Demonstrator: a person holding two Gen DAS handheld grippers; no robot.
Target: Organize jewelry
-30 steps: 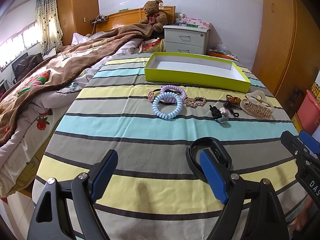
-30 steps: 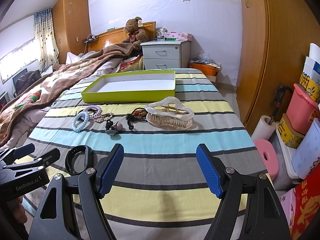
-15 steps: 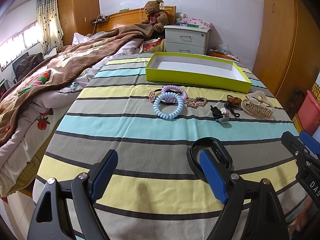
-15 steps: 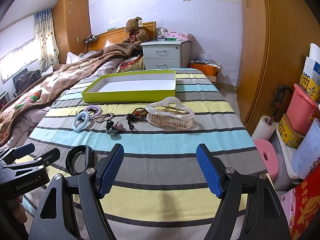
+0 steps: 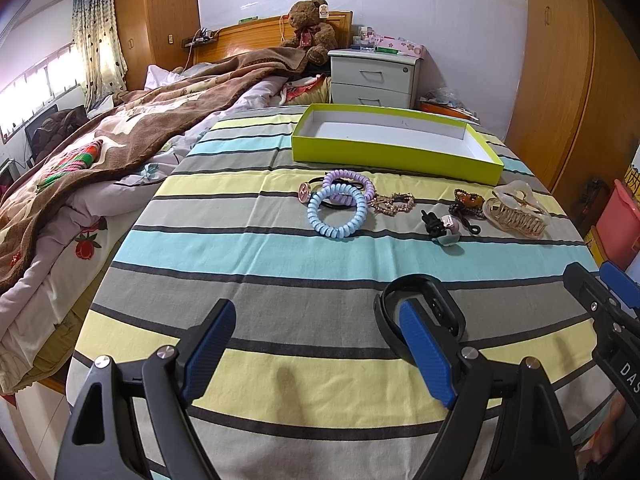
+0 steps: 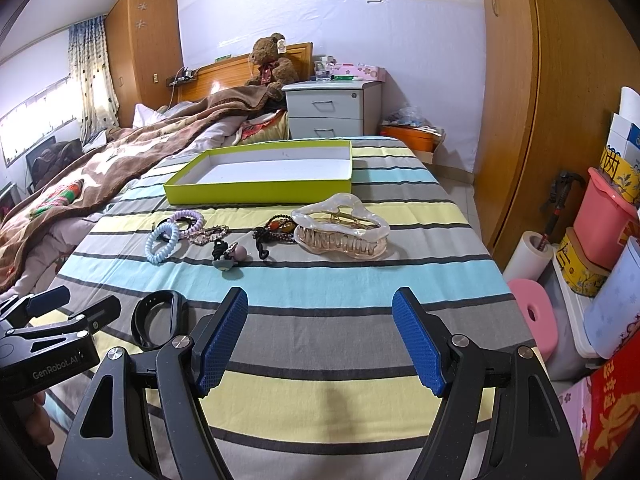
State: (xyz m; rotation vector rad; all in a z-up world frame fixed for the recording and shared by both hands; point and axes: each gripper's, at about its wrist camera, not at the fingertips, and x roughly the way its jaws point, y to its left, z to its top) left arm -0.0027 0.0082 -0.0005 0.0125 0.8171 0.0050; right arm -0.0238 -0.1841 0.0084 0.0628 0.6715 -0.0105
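Lime-green cardboard, white inside — the tray (image 5: 394, 155) you are meant to fill sits bare at the far end of the striped table (image 5: 256, 248), so nothing is sorted yet. Just before it lies the whole row: the purple coil tie (image 5: 349, 184) overlapping the blue coil tie (image 5: 337, 215), a beaded bracelet (image 5: 392, 204), a black hair tie with charms (image 5: 440, 227), an amber-bead piece (image 5: 467, 200) and the big clear claw clip (image 6: 341, 232). Nearest you, the black wristband (image 5: 422, 312) rests apart from the rest. Your left hand-held gripper (image 5: 316, 352) and right hand-held gripper (image 6: 320, 340) both hang released, jaws wide, grasping nothing — every piece is left to move.
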